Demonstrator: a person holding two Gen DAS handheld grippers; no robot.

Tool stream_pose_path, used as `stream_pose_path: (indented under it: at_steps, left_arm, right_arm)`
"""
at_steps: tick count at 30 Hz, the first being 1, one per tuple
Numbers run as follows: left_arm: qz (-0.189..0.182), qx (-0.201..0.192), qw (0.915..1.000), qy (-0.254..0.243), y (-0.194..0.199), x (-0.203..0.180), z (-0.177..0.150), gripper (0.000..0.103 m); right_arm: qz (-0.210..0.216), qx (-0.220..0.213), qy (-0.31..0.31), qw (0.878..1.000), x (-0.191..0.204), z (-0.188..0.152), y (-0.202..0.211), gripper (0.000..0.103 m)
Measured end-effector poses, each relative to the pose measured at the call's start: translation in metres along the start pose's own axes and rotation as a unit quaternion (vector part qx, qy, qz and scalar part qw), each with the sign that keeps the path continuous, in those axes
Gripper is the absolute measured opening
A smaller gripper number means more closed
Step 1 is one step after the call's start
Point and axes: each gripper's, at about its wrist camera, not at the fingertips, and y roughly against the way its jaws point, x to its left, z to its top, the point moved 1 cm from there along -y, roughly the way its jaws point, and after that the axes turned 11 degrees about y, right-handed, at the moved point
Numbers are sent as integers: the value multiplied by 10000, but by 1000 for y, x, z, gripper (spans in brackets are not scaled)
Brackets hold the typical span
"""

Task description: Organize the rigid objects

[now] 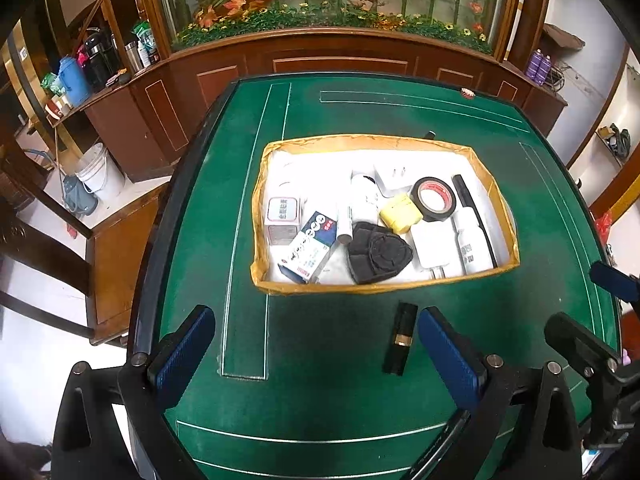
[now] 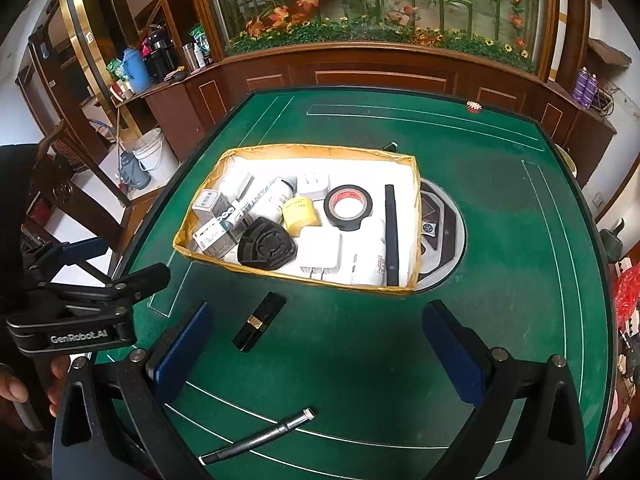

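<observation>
Both my tongs stand wide and empty: left gripper (image 1: 316,352), right gripper (image 2: 316,348). The black lipstick tube (image 2: 259,321) lies on the table (image 2: 500,280) near its near edge, just outside the box (image 2: 296,276). I'd straddle it crosswise, squeezing mid-length.

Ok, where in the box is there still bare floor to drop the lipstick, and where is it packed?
Free: the white floor along the box's far wall, behind the tape roll, and the far left corner. Packed: the near half, from the blue-and-white carton past the black pad to the white bottle. The lipstick lies on felt outside.
</observation>
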Motion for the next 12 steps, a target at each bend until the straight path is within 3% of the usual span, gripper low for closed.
stream_pose_path:
  at_steps: [12]
  left_arm:
    - [4, 74, 9999, -82, -14, -9, 3, 102]
  right_arm:
    - [-83, 91, -94, 9999, -16, -5, -4, 103]
